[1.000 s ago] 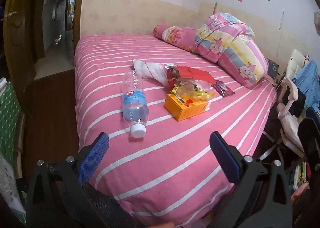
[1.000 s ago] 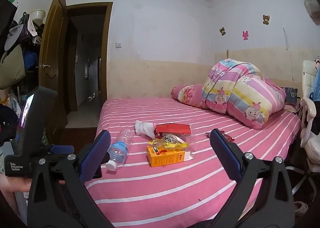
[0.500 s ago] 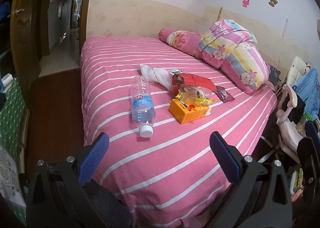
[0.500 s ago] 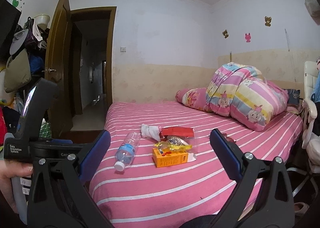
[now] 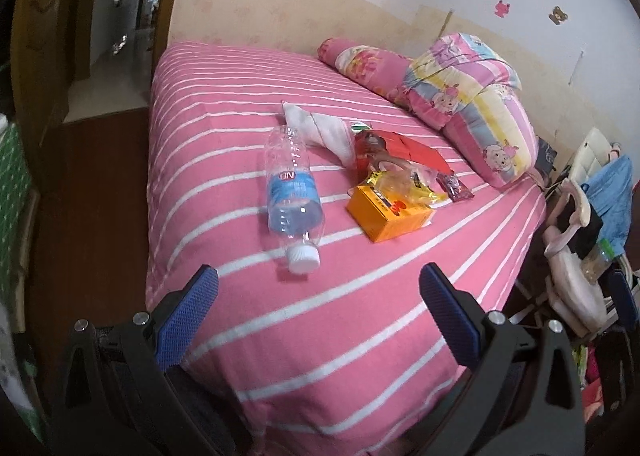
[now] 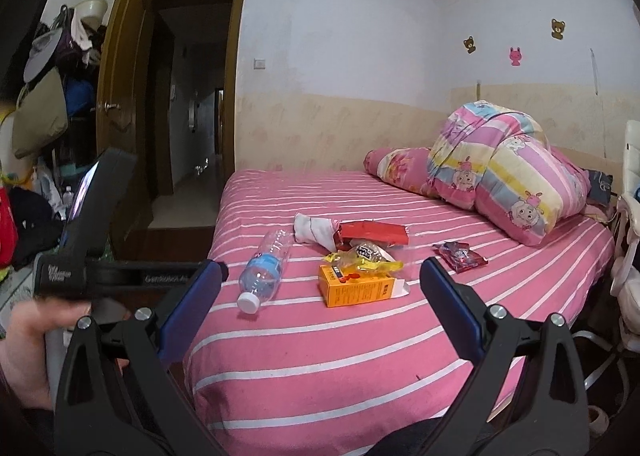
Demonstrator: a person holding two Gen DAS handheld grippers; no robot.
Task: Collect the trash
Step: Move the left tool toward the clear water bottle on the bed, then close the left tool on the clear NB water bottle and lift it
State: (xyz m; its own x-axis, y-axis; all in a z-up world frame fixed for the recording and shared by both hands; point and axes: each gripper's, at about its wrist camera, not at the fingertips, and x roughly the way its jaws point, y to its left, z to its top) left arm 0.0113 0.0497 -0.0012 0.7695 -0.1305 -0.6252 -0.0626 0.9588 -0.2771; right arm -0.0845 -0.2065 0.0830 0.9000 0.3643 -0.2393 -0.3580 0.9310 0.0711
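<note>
1. Both my grippers, left (image 5: 319,288) and right (image 6: 320,284), are spread wide and hold nothing, above the bed's (image 5: 248,160) near edge.
2. Trash lies mid-bed: bottle (image 5: 294,192) on its side, cap toward me; orange box (image 5: 388,214) just beside it, yellow wrapper (image 5: 404,186) on top.
3. Behind: red packet (image 5: 404,148), white cloth (image 5: 320,128); small wrapper (image 6: 460,254) apart.
4. Nothing blocks my reach.
5. Quilt (image 6: 504,172) against the wall, door (image 6: 124,96) open.

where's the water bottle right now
The water bottle lies on its side on the pink striped bed, left of the orange box in both views, cap toward the camera.
</note>
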